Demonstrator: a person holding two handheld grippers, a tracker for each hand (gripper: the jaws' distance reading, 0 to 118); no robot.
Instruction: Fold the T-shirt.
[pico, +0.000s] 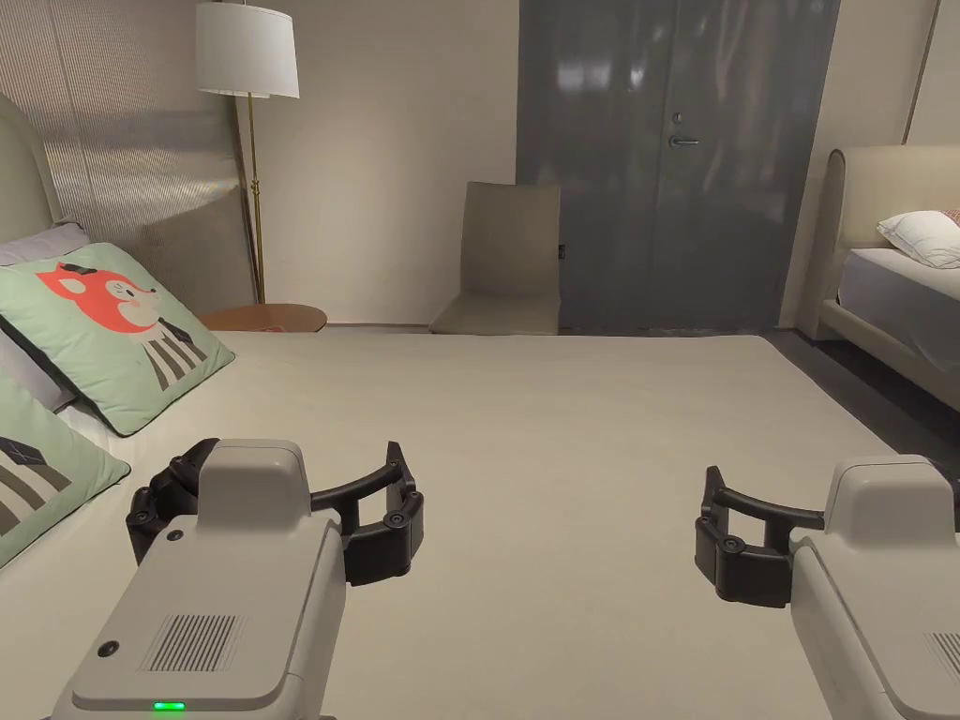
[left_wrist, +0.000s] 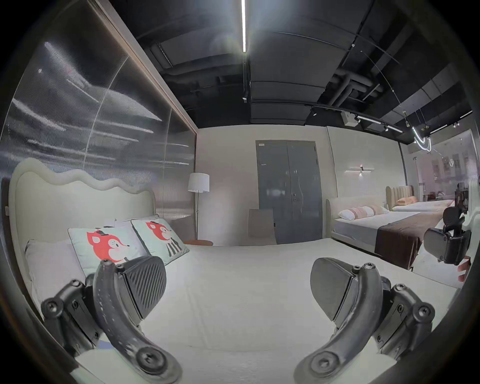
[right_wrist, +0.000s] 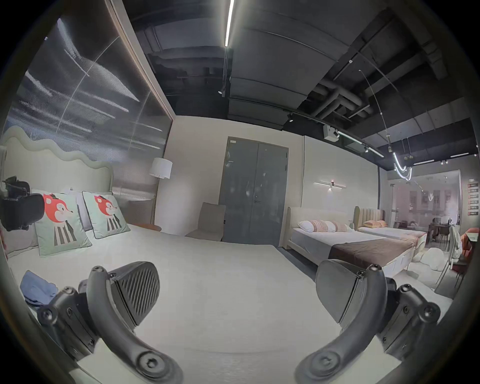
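T-shirt (right_wrist: 37, 288) fabric, a crumpled blue heap, lies at the lower left of the right gripper view, on the bed (right_wrist: 220, 272) behind my own left-hand jaw link and below the fox cushions (right_wrist: 61, 226); I cannot tell its shape beyond a bunched pile. In the head view, my left gripper (pico: 281, 511) sits at the lower left of the frame and my right gripper (pico: 741, 544) at the lower right, both over the pale bed cover (pico: 562, 450), well apart from each other; from this angle only part of each jaw pair shows. A fox cushion (pico: 112, 328) leans at the left edge, a floor lamp (pico: 248, 56) stands at the upper left, a beige chair (pico: 506, 262) sits centre before a grey double door (pico: 675, 159), and a second bed (pico: 900, 291) shows at the right edge. In the left gripper view, my left gripper (left_wrist: 237, 283) has its jaws spread wide with nothing between them, bare bed cover showing through the gap; my right gripper (left_wrist: 445, 245) appears at the right edge, with fingertips (left_wrist: 465, 269) of my hand just under it. In the right gripper view, my right gripper (right_wrist: 237, 284) is likewise released, jaws wide apart and gripping nothing, while my left gripper (right_wrist: 19, 211) shows dark at the far left edge, in front of the cushions.
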